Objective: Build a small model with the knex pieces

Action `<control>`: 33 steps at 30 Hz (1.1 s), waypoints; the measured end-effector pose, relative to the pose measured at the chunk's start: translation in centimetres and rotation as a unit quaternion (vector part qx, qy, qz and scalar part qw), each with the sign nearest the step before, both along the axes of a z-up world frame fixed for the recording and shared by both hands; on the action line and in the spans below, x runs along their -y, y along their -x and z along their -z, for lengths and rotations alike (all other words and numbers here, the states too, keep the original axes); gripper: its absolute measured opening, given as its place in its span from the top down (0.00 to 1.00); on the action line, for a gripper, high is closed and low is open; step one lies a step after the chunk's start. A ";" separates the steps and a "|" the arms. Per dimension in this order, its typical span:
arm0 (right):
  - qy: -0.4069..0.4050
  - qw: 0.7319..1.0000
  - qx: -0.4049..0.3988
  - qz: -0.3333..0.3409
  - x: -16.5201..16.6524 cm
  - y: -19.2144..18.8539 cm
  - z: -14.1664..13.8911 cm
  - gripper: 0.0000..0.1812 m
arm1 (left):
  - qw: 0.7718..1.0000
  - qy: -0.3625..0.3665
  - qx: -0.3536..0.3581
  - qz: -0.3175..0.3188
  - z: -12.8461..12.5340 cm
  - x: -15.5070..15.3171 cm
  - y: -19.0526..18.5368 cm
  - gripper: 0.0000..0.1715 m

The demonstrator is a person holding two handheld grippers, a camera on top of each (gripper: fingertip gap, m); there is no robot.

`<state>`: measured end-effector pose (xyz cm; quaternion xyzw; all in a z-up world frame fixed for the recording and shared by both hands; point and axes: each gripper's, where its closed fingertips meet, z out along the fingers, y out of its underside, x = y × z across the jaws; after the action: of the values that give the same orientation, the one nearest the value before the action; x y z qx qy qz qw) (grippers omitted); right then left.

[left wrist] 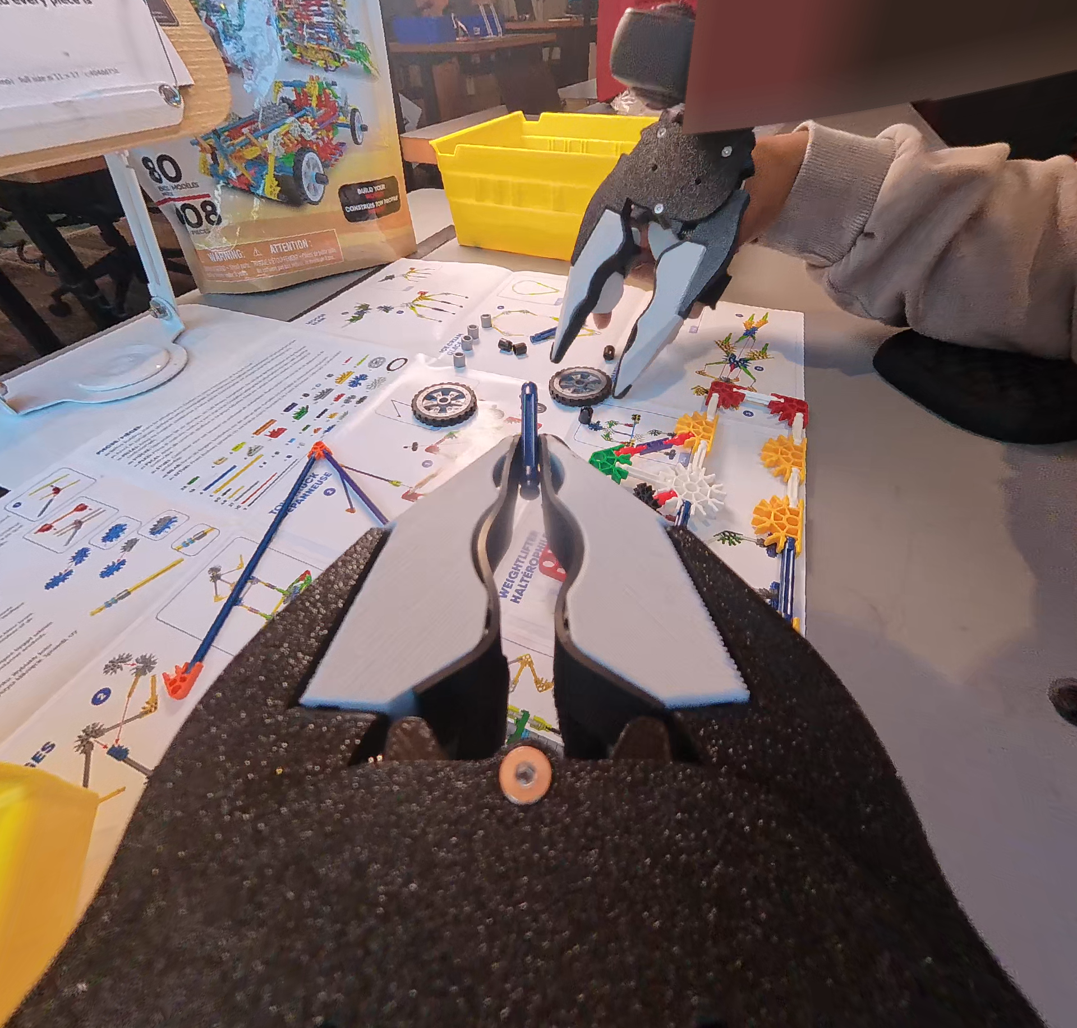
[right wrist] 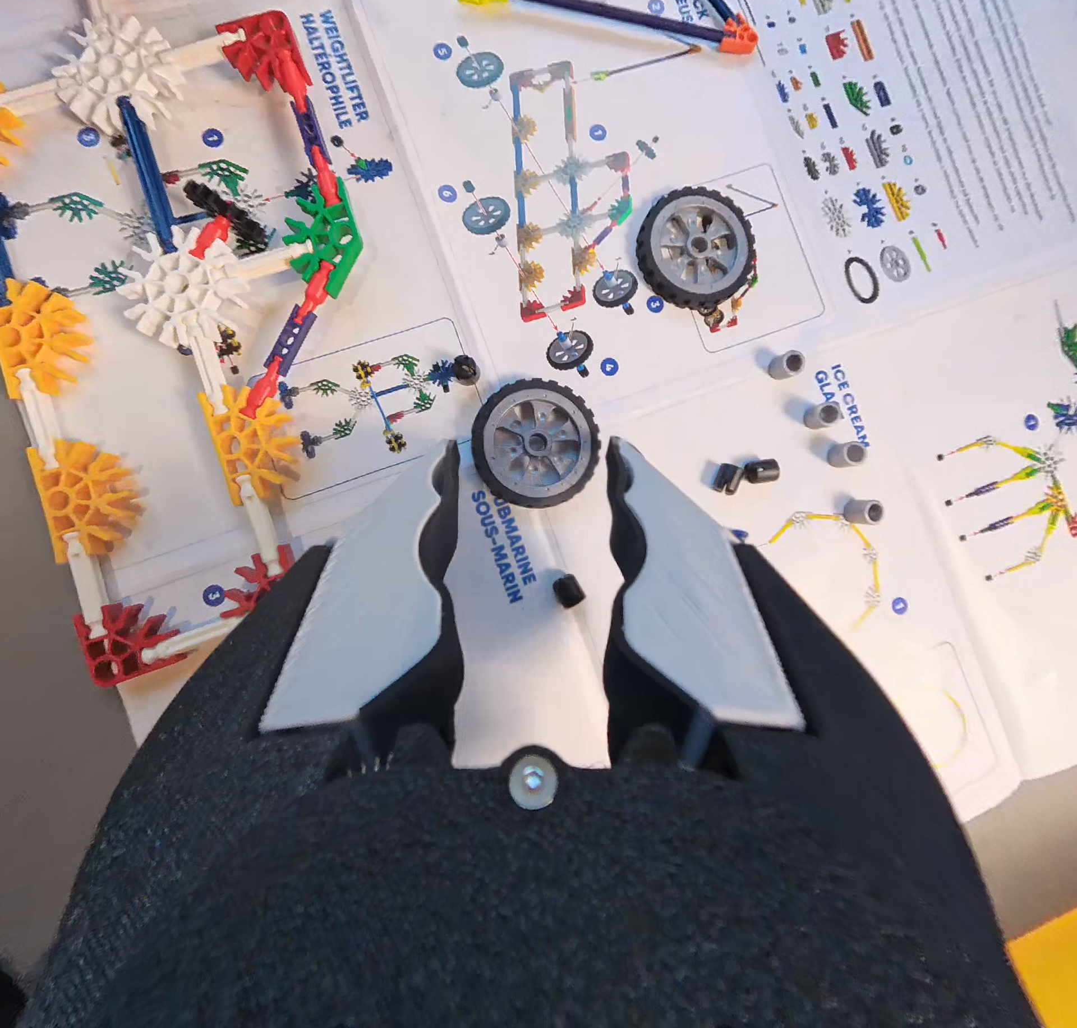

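Gripping a short dark-blue plastic rod between its closed grey fingertips, the left gripper holds it pointing forward above the unfolded paper instruction sheet. Just ahead of the rod lie two small toy wheels with black rubber tyres and grey hubs: the left wheel and the right wheel.

The right gripper stands with its fingers spread apart and holding nothing, its tips on either side of the right wheel; contact cannot be told. A small black cylindrical spacer lies on the sheet between its fingers.

Farther out rest several grey tube spacers, a pair of black spacers, a long blue rod frame with orange connectors, and a partly built frame of yellow, white, red and green snowflake connectors. Behind the sheet stand a yellow plastic bin and a printed cardboard toy box.
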<state>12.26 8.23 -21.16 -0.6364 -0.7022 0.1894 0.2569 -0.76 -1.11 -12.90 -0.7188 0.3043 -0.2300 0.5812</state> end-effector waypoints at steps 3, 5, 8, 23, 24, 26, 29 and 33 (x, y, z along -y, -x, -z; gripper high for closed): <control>0.039 0.999 -0.008 0.014 -0.1 0.4 0.8 0.75 | 1.000 -0.003 -0.003 0.001 0.0 0.1 -0.1 0.98; 0.053 0.998 -0.009 0.014 0.0 0.4 0.7 0.75 | 1.000 -0.006 -0.006 0.003 -0.1 0.2 -0.2 0.98; 0.062 0.993 -0.095 0.023 -0.4 1.3 -2.4 0.75 | 1.000 -0.010 0.010 0.011 -0.7 0.4 -0.5 0.98; 0.336 0.809 -0.476 -0.079 11.1 9.4 -16.1 0.75 | 0.984 -0.055 0.150 0.073 -6.2 3.5 -3.1 0.98; 0.344 0.802 -0.482 -0.078 11.2 9.3 -16.3 0.76 | 0.984 -0.056 0.153 0.074 -6.3 3.5 -3.2 0.98; 0.365 0.791 -0.485 -0.079 11.6 9.1 -16.7 0.76 | 0.985 -0.051 0.150 0.072 -6.2 3.5 -3.4 0.99; 0.389 0.775 -0.492 -0.069 11.9 8.9 -16.7 0.76 | 0.984 -0.044 0.155 0.077 -6.1 3.7 -3.7 0.99; 0.429 0.748 -0.504 -0.042 11.3 8.3 -16.3 0.76 | 0.978 -0.030 0.190 0.086 -6.6 3.8 -3.7 0.98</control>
<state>3.97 -3.02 -4.87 -0.4615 -0.3414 0.7746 0.2654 2.96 -4.94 -6.30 -0.6157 0.2562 -0.4023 0.6273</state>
